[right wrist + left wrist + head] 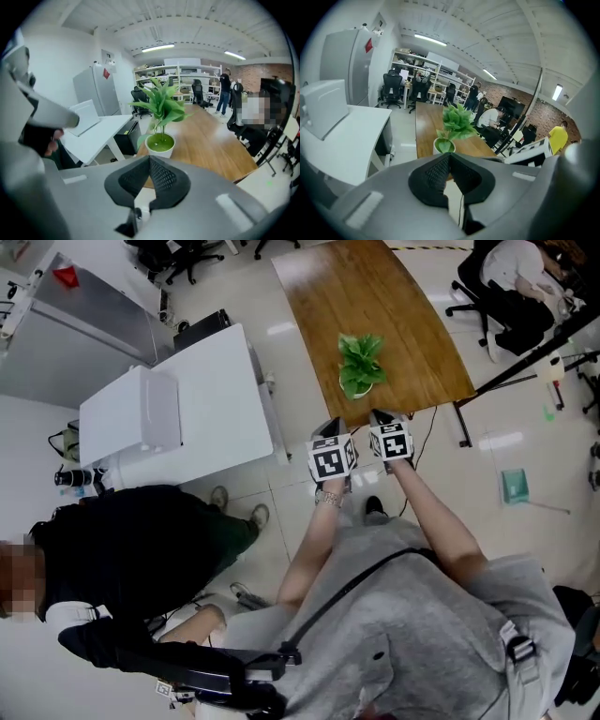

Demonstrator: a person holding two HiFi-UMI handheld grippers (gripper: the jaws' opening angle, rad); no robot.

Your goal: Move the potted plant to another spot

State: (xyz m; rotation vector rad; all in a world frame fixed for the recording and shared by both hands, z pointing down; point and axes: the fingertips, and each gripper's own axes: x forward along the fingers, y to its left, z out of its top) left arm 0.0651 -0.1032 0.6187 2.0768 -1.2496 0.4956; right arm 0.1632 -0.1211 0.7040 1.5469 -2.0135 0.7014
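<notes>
Your grey left gripper [333, 427] and grey right gripper [380, 416] hang just off the long brown wooden table's [375, 296] near edge, jaws together on nothing. You seem to be at the approach: the leafy green plant in its round white pot [359, 371] stands near that edge, just beyond both tips. Next, open wide and bracket the pot.

Wooden counter [394, 324]: long, brown, glossy. Potted plant [359, 367] stood upright on it in white pot, near its near end, left of middle. White counter [220, 409] stood beside, across strip of pale tiled floor [286, 362], carrying white boxy device [136, 418].
</notes>
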